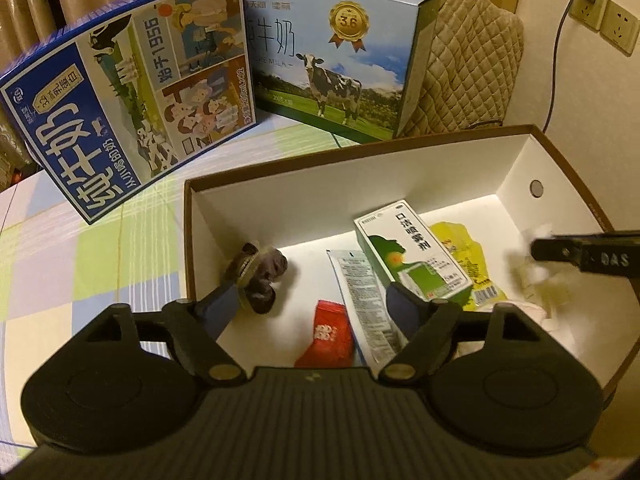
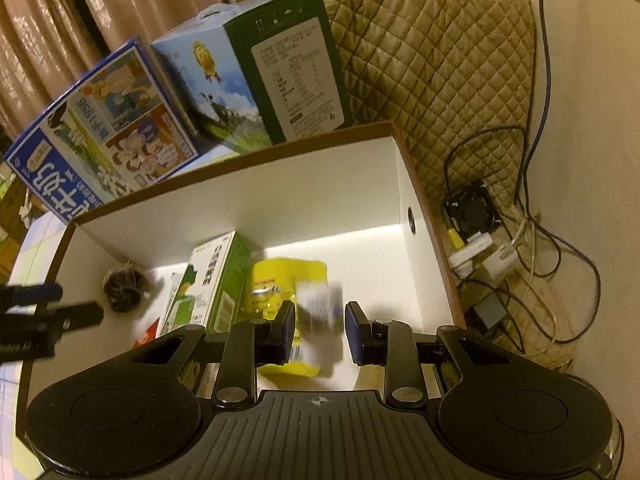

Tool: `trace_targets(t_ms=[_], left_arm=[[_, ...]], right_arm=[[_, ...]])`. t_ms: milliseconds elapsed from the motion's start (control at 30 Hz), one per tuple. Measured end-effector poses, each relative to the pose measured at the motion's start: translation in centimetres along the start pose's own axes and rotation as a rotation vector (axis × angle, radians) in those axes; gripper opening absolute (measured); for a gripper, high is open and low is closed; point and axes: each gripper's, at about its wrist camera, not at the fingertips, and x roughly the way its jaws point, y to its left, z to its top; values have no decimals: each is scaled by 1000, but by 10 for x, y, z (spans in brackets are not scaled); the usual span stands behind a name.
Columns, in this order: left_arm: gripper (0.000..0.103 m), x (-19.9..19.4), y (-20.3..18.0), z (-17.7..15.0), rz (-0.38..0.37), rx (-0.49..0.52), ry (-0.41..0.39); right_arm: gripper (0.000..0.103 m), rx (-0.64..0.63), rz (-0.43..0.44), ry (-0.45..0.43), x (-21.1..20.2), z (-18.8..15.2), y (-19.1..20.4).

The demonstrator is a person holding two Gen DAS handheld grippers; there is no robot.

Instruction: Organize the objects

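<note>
An open brown box with white inside walls holds a green-white carton, a yellow packet, a dark scrunchie-like bundle, a red packet and a white sachet. My left gripper hangs open over the box's left half, with nothing between its fingers. My right gripper is open over the right half. A blurred white item sits between its fingers, with no visible contact.
Two large milk cartons, one blue and one with a cow picture, stand behind the box on a checked cloth. A quilted cover and tangled cables lie to the right by the wall.
</note>
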Motion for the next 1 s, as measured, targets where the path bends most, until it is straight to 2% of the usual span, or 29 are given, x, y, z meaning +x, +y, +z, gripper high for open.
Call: trace_targets(t_ms=[100,200,267,400,567,1000], left_arm=[[85,-5,-3,-3,1,-1,-4],[87,-12,-6,-7,19,-2,-13],[93,-18,-6,-9,25,-12,-23],[96,-33,-4,-14,23,-46,-42],[98,-51,0,-20,17,-91,-63],[101,-102,4,-57,21,-133,-127]], right_arm=[[27,-15,-7,-19,-2,2,2],[34,-24,9,-35,-9,1,4],[38,-27,24,-44,-15,-1,5],[44,-44,48,-47,-28,-9,9],[57,-58,65,-49,-45,-20,12],[59,-45,107,-90,-89,-48,27]])
